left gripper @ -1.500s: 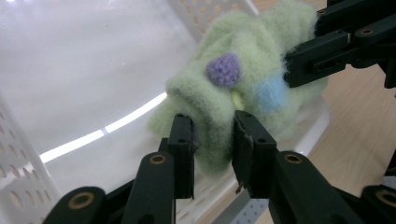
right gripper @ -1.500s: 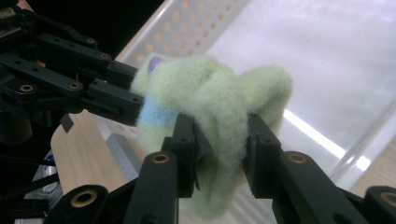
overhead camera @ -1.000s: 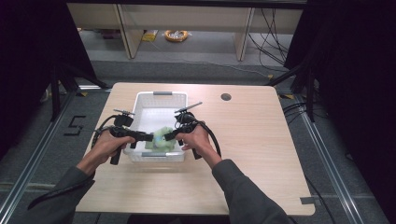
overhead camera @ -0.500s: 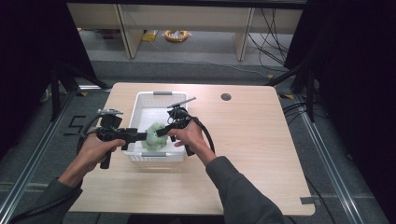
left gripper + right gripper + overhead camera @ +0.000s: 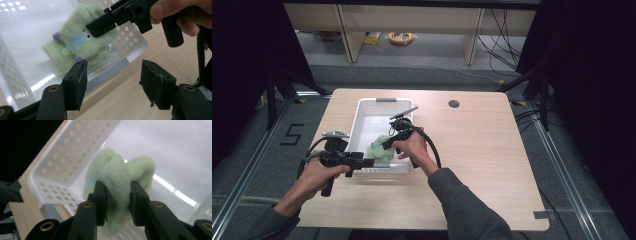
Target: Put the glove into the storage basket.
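wooden table (image 5: 492,165), white basket (image 5: 367,117), grey floor (image 5: 422,65), dark curtains (image 5: 597,75)

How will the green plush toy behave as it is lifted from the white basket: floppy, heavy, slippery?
The plush toy bulges around the right tool pinching it, so probably soft and floppy. Its fuzzy surface should resist slipping. It looks light, and unlikely to break if dropped into the basket.

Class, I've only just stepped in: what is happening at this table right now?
A person at a wooden table holds a two-jaw gripper in each hand. The right gripper is shut on a fuzzy green plush toy over the white perforated plastic basket. The left gripper is open and empty, at the basket's near corner, its jaws pointing toward the toy.
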{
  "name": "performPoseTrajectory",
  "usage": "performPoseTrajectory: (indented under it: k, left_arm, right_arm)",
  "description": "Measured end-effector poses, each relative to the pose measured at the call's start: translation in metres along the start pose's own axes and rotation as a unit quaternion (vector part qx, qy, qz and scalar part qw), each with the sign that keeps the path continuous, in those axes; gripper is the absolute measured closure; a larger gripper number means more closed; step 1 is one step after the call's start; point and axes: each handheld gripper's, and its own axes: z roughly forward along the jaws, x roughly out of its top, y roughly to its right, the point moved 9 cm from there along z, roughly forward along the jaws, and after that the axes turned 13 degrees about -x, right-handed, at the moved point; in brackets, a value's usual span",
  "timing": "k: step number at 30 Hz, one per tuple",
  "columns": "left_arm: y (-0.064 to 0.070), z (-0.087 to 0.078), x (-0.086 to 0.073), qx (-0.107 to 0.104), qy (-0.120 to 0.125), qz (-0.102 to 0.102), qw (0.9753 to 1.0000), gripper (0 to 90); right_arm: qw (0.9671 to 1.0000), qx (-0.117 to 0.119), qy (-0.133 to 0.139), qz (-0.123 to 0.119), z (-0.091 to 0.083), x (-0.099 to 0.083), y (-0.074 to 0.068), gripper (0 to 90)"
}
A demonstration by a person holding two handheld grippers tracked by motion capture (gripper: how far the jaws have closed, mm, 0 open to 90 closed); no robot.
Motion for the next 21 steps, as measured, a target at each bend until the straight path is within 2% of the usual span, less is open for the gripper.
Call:
performPoseTrajectory:
  k: [5, 10, 13, 15, 17, 18, 20, 21]
  left_arm:
    - [0.021, 0.007, -0.017, -0.015, 0.001, 0.016, 0.9998, 37.5]
    - [0.038, 0.017, -0.036, -0.042, 0.008, 0.009, 0.999, 36.9]
    - [0.042, 0.022, -0.046, -0.051, 0.007, 0.006, 0.9986, 36.6]
    - [0.044, 0.027, -0.054, -0.056, 0.002, 0.002, 0.9984, 36.5]
    - [0.045, 0.032, -0.059, -0.057, -0.004, 0.004, 0.9984, 36.4]
    - [0.046, 0.034, -0.061, -0.059, -0.004, 0.003, 0.9983, 36.4]
    - [0.047, 0.037, -0.063, -0.063, -0.006, 0.001, 0.998, 36.4]
    - [0.047, 0.038, -0.063, -0.062, -0.006, 0.002, 0.998, 36.4]
  right_arm:
    - [0.9996, -0.026, -0.01, -0.004, 0.004, -0.004, 0.006, 69.4]
    - [0.9978, -0.055, -0.024, -0.029, 0.007, -0.008, 0.012, 65.6]
    - [0.996, -0.073, -0.034, -0.038, 0.008, -0.01, 0.016, 62.4]
    - [0.9947, -0.081, -0.032, -0.055, 0.009, -0.009, 0.019, 59.4]
    - [0.9937, -0.09, -0.033, -0.058, 0.009, -0.009, 0.021, 58.4]
    - [0.9937, -0.091, -0.03, -0.059, 0.008, -0.008, 0.021, 58.2]
    - [0.9911, -0.11, -0.032, -0.069, 0.007, -0.008, 0.024, 56.2]
    - [0.9906, -0.111, -0.034, -0.073, 0.007, -0.008, 0.025, 54.6]
